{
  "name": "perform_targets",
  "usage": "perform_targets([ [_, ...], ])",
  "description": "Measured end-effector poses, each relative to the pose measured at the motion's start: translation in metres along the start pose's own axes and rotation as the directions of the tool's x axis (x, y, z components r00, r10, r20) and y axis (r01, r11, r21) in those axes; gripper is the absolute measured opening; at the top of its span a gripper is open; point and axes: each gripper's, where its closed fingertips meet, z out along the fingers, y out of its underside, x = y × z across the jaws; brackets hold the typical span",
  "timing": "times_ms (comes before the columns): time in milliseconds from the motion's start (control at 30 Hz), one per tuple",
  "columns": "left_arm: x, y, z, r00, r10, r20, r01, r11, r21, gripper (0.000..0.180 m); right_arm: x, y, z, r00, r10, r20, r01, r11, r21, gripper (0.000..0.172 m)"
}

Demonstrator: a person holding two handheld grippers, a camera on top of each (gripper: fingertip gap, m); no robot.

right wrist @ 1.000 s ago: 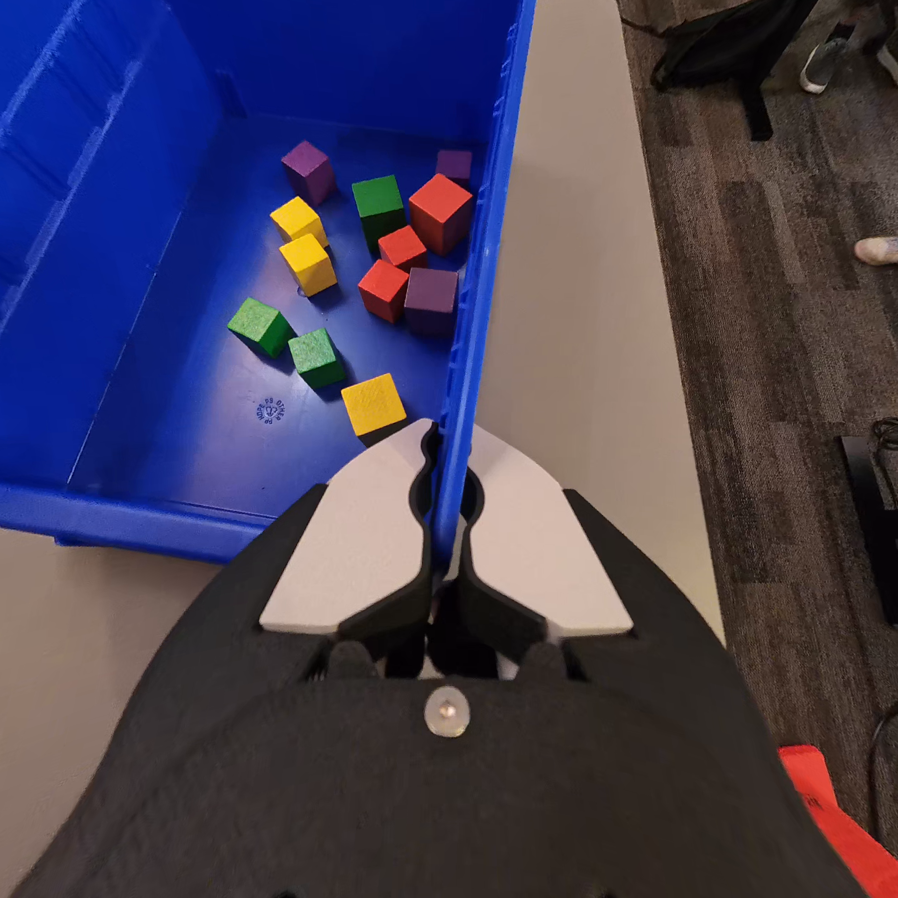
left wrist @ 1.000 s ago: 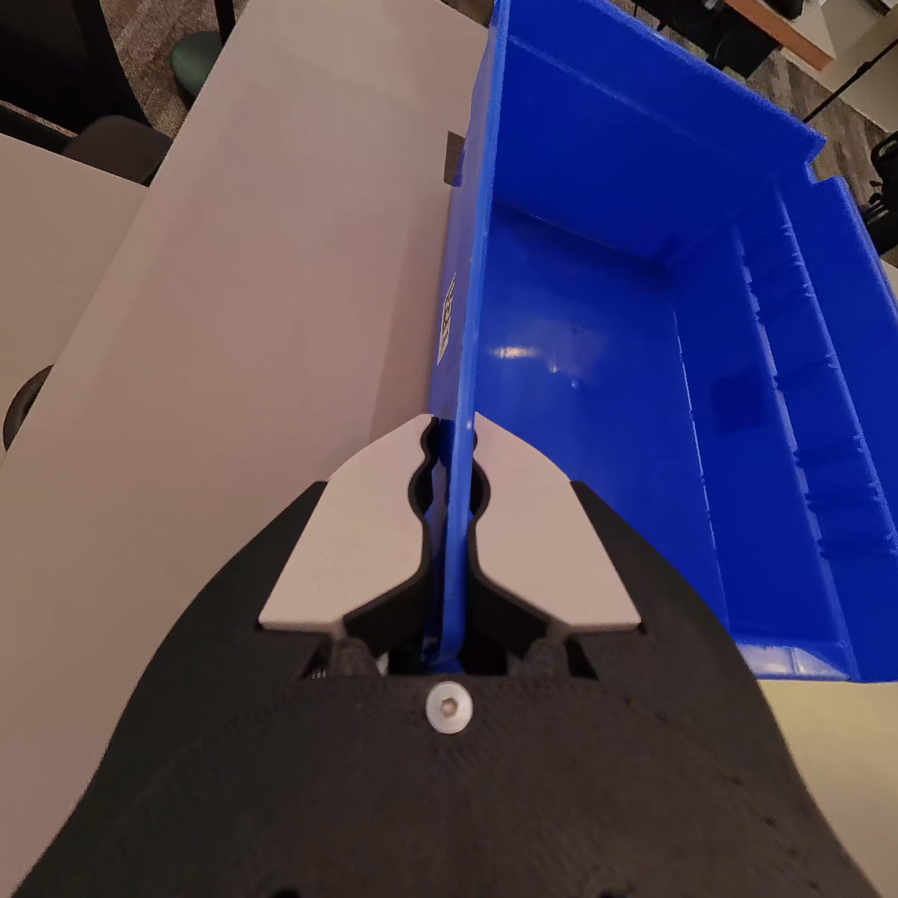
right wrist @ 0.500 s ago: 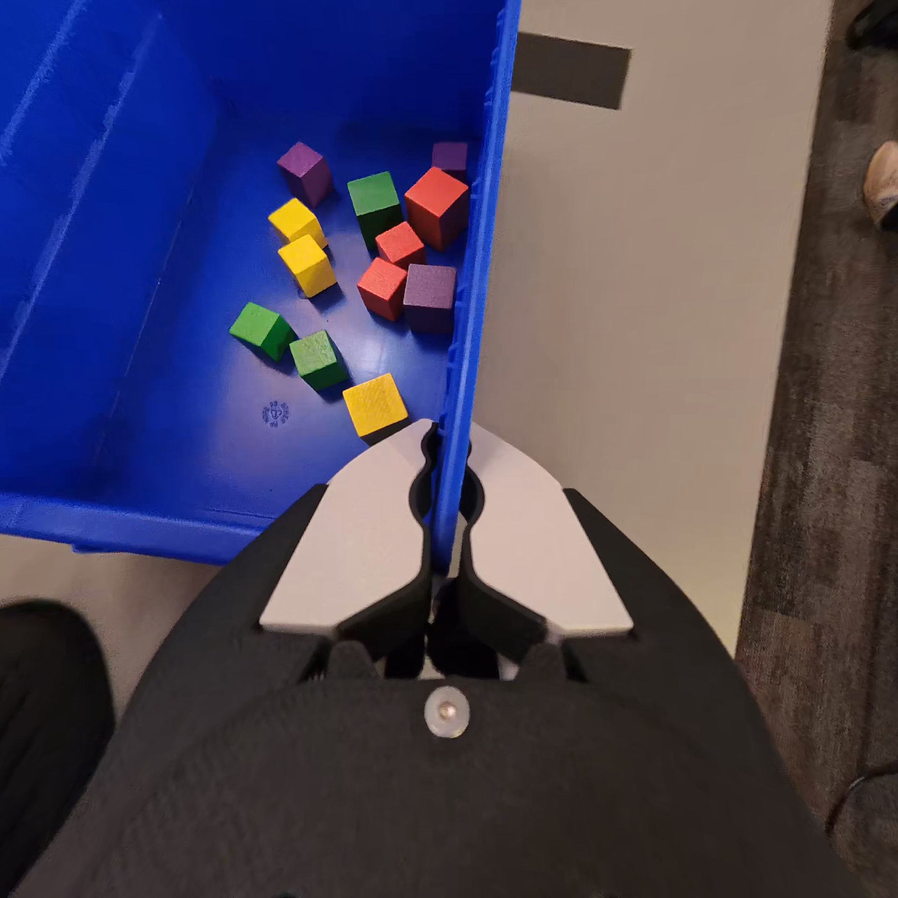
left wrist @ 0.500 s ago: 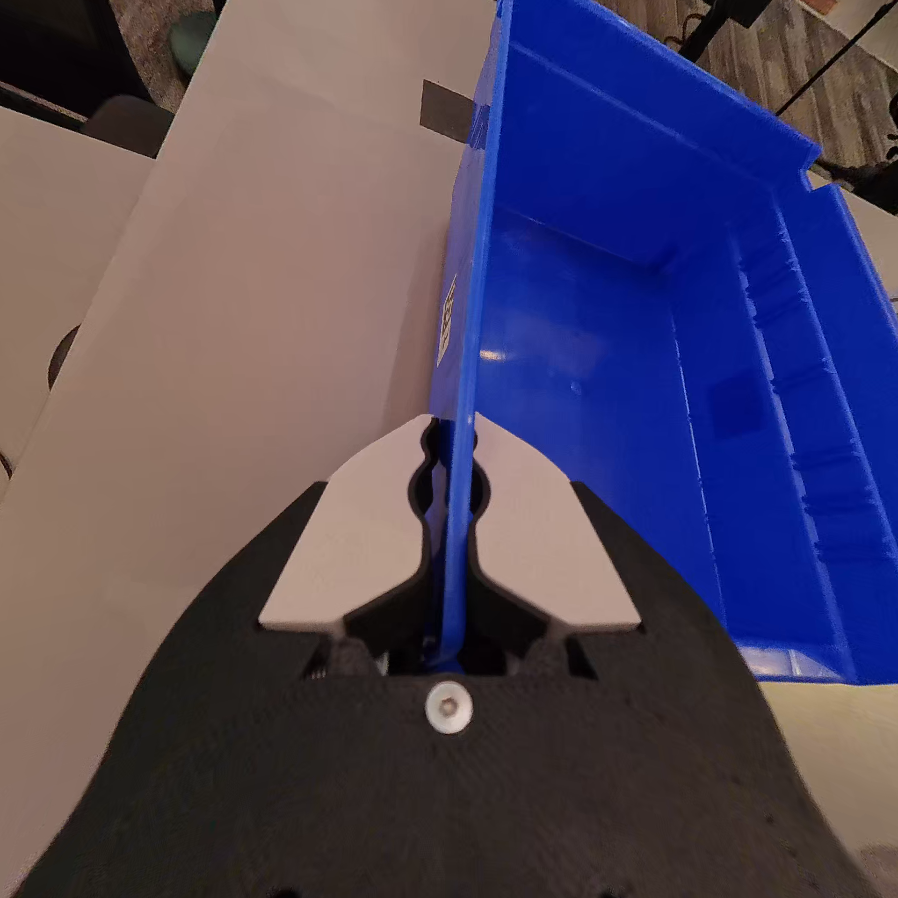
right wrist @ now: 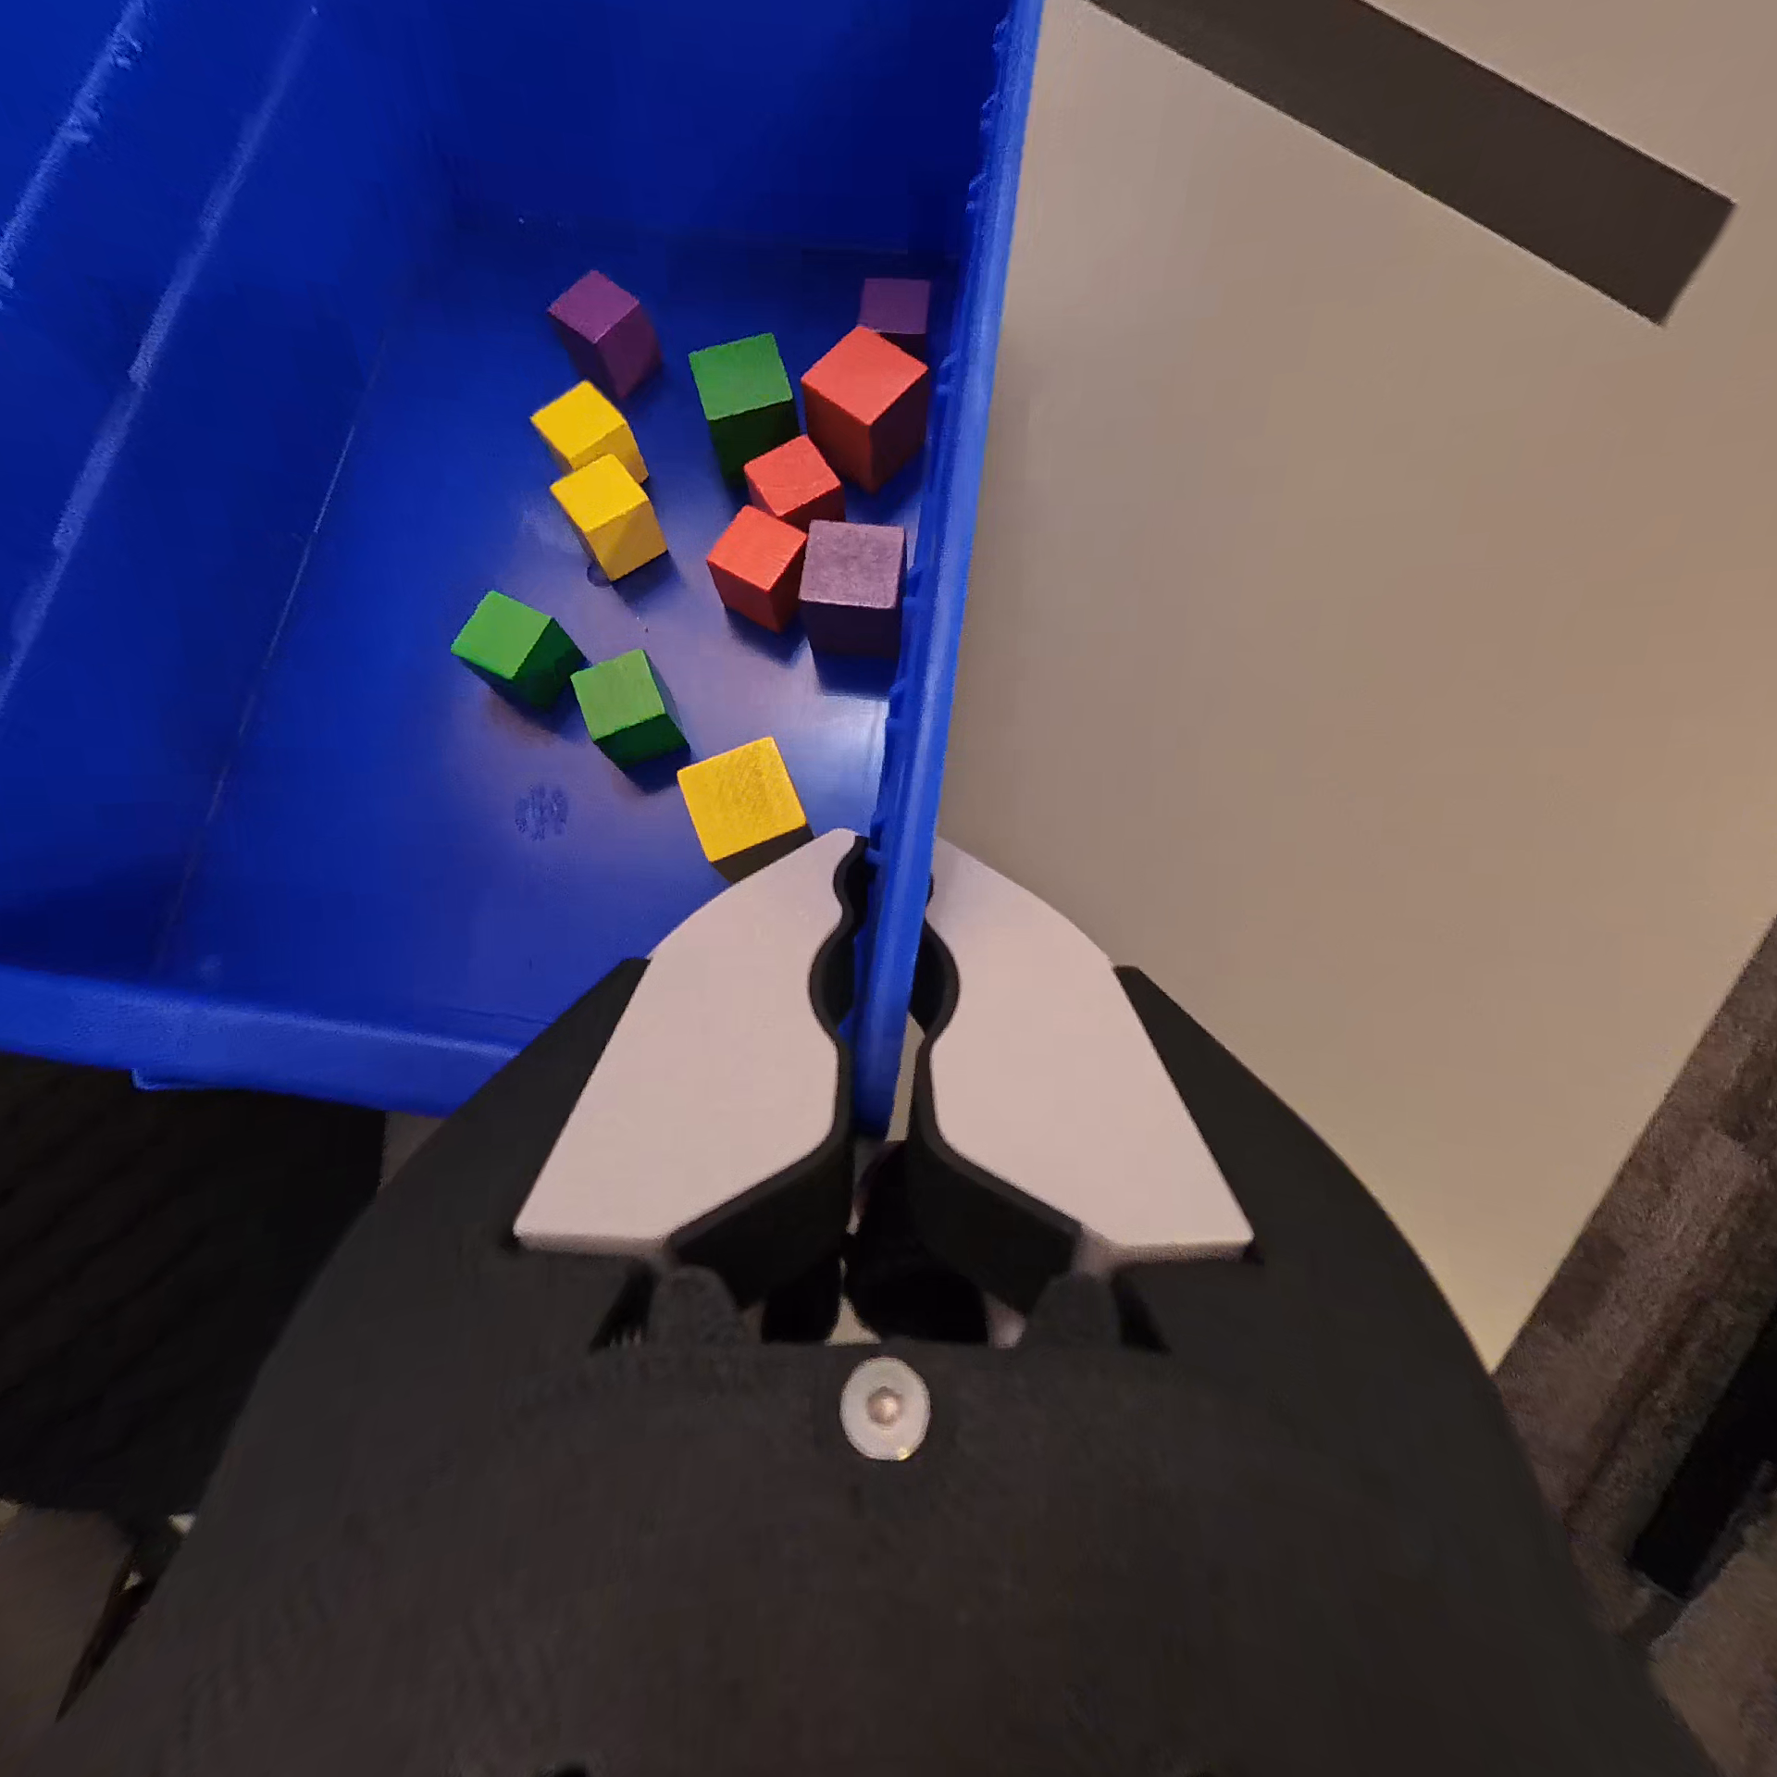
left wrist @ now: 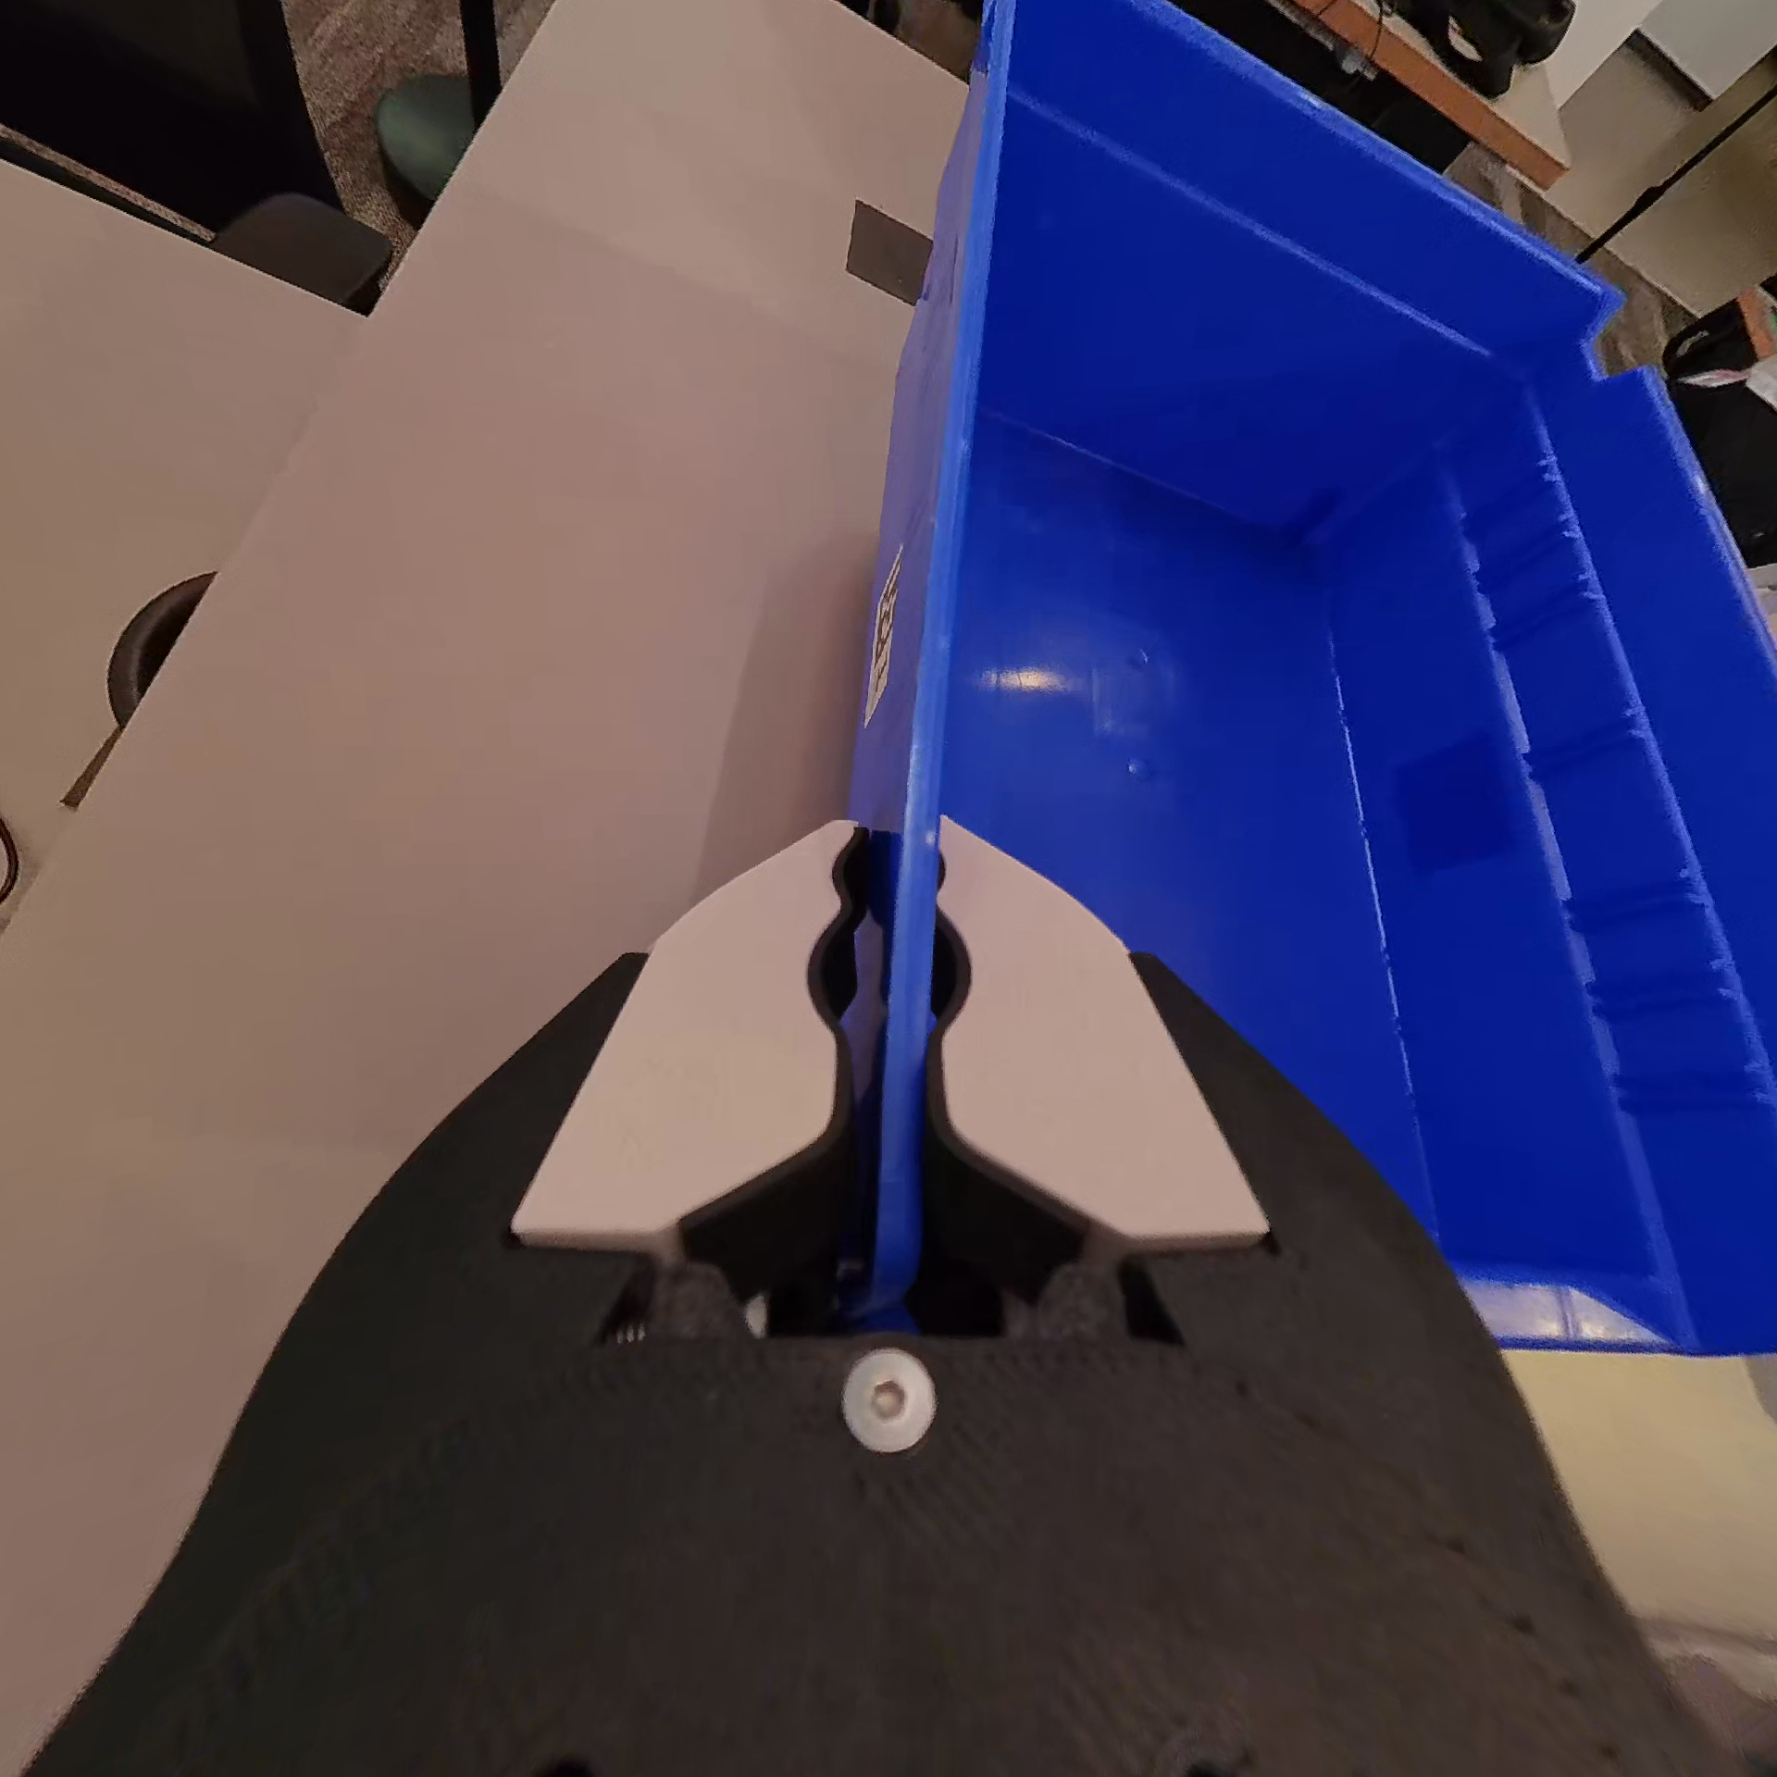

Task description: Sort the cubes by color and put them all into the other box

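Left claw (left wrist: 899, 846) and right claw (right wrist: 894, 851) clamped on thin blue box (right wrist: 240, 673) walls; could slip, spilling cubes (right wrist: 740, 798)

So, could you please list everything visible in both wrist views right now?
Blue box: one, blue, its side walls clamped by both grippers.
Red cubes: three, inside the box by its right wall.
Yellow cubes: three, on the box floor.
Green cubes: three, on the box floor.
Purple cubes: three, on the box floor.
Table: pale, beside the box.
Dark tape strip: one, on the table.
Left gripper: shut on the box's left wall.
Right gripper: shut on its right wall.
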Motion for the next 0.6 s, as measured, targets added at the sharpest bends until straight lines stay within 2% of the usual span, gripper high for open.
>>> perform_targets([
  [333,0.003,0.006,-0.016,1.0,-0.015,-0.02,0.015,1.0,0.024,0.008,-0.047,-0.01,0.014,0.978,-0.152,0.143,0.152,0.988,0.009,0.006],
  [600,0.003,0.01,-0.026,1.0,-0.007,-0.027,0.008,0.999,0.044,0.008,-0.098,-0.025,0.038,0.924,-0.284,0.254,0.279,0.959,0.058,0.006],
])
